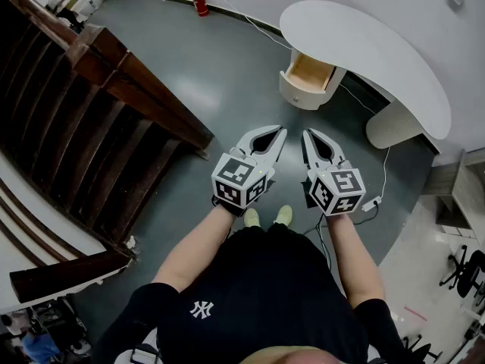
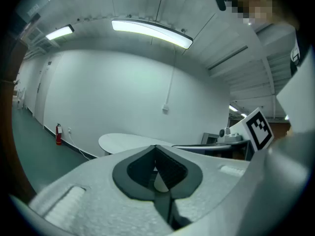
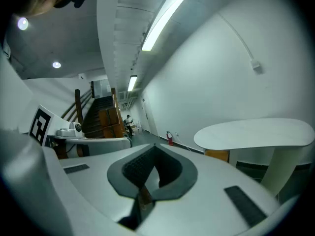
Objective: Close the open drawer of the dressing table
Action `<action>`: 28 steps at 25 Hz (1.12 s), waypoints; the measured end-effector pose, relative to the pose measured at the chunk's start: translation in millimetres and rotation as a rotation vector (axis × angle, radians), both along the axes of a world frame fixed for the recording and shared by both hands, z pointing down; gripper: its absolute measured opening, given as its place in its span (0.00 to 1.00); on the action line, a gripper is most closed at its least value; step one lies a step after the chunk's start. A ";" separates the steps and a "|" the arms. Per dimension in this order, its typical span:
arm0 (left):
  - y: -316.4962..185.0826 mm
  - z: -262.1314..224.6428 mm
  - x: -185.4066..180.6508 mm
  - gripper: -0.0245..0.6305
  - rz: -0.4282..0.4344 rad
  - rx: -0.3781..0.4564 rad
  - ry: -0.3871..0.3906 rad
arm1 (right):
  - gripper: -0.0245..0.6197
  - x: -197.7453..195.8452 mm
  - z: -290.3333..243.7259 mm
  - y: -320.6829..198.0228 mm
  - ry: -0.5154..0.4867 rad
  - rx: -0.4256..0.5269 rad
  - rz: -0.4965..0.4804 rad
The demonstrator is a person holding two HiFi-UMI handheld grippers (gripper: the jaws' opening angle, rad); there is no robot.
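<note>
The white curved dressing table [image 1: 364, 48] stands at the upper right of the head view. Its drawer [image 1: 309, 73] is pulled out, showing a wooden inside. Both grippers hang in mid-air in front of me, well short of the drawer and touching nothing. My left gripper [image 1: 282, 130] is shut and empty. My right gripper [image 1: 306, 133] is beside it, also shut and empty. Past the shut tips of the left gripper [image 2: 156, 147], its own view has the tabletop [image 2: 125, 141]. The right gripper [image 3: 154, 145] view has the tabletop [image 3: 256, 132] and the drawer's wooden side [image 3: 216, 155].
A dark wooden staircase [image 1: 91, 112] fills the left side. A red fire extinguisher [image 1: 199, 0] stands by the far wall. A white cable and power strip [image 1: 371, 203] lie on the grey floor at the right. Office chairs [image 1: 462, 268] stand at the lower right.
</note>
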State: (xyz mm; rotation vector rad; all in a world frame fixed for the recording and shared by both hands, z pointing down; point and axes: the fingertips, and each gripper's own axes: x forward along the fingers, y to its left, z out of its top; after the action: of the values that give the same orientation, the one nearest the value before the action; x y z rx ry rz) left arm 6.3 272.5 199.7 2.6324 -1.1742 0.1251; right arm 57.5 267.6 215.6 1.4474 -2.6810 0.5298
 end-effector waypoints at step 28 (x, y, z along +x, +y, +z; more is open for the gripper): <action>-40.1 24.4 18.7 0.05 -0.099 -0.022 0.002 | 0.06 64.5 39.7 -39.7 -0.169 -0.096 0.029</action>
State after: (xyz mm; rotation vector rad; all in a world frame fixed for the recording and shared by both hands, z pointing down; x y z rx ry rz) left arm 24.9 232.4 224.1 2.5491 -1.2919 0.1160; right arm 122.0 227.9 255.3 1.4802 -2.7189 0.8054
